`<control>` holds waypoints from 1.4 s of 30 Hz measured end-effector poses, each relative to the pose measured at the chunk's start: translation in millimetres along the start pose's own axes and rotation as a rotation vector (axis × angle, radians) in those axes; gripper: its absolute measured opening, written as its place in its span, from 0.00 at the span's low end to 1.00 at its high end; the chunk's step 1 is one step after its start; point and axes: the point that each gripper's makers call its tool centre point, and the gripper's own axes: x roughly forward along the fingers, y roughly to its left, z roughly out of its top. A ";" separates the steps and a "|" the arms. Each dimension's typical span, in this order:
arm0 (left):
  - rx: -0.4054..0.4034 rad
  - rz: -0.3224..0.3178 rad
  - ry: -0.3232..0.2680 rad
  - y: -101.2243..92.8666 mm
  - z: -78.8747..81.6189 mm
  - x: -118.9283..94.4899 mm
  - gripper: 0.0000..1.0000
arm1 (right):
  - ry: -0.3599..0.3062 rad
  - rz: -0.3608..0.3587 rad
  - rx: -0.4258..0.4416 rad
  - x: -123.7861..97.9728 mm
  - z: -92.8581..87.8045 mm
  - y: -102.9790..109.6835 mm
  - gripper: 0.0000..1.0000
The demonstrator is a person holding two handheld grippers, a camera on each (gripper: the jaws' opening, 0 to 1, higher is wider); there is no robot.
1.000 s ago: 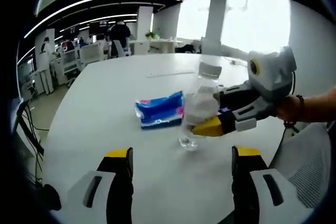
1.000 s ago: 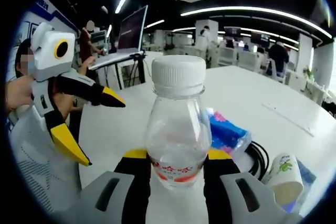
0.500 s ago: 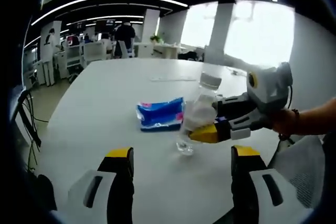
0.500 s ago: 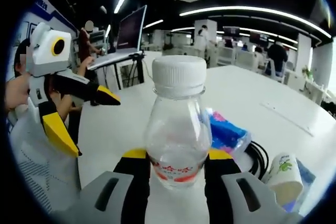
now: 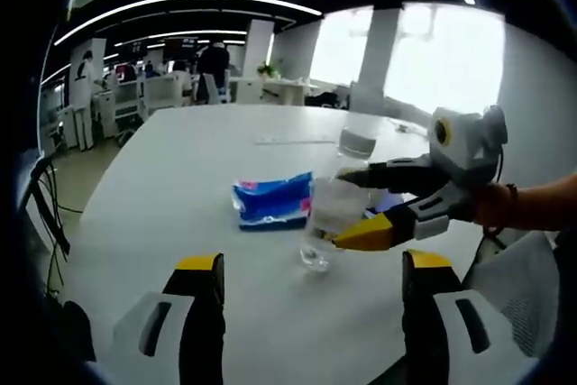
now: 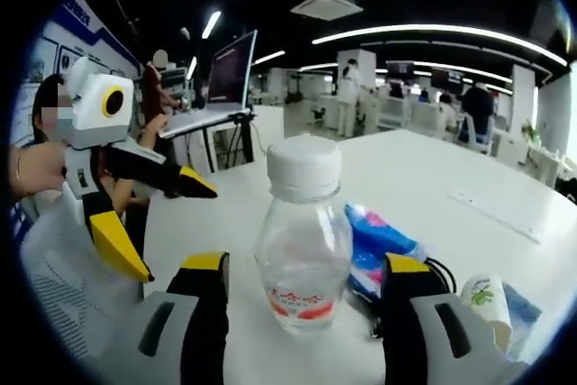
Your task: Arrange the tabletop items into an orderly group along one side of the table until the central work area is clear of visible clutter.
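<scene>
- The right gripper point(image 6: 302, 308) is standing open around the upright bottle point(image 6: 303, 250) on the tabletop point(image 5: 180, 178).
- The left gripper point(image 5: 311, 299) is waiting open; the tissue pack point(image 5: 270, 200) and cup point(image 6: 485, 306) are lying ungrouped.

clear plastic bottle point(image 6: 303, 239) (white cap, red label) stands upright on the white table point(image 5: 180, 187); blue tissue pack point(image 5: 272, 200) lies just behind, paper cup point(image 6: 487, 306) nearby.

I see a clear glossy plastic bottle point(image 6: 303, 259) with a matt white ribbed cap point(image 6: 304, 167). Beside it I see a shiny blue plastic-wrapped tissue pack point(image 5: 271, 200) on the smooth matt white tabletop point(image 5: 198, 169).
</scene>
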 end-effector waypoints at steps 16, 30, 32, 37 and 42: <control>-0.008 0.028 -0.029 1.1 5.0 6.1 0.94 | -0.021 -0.102 0.048 -54.0 3.5 -39.2 0.90; 0.007 0.041 -0.018 0.5 4.8 10.7 0.96 | -0.007 -0.160 0.076 -91.0 -7.9 -58.0 1.00; 0.009 0.049 -0.022 2.0 6.7 11.7 0.96 | 0.001 -0.169 0.078 -95.2 -10.8 -60.9 1.00; 0.010 0.051 -0.029 1.3 10.5 14.9 0.96 | 0.002 -0.194 0.090 -103.6 -16.0 -67.9 1.00; 0.058 0.049 -0.056 -5.2 17.5 21.0 0.94 | 0.008 -0.224 0.105 -114.2 -23.7 -74.2 1.00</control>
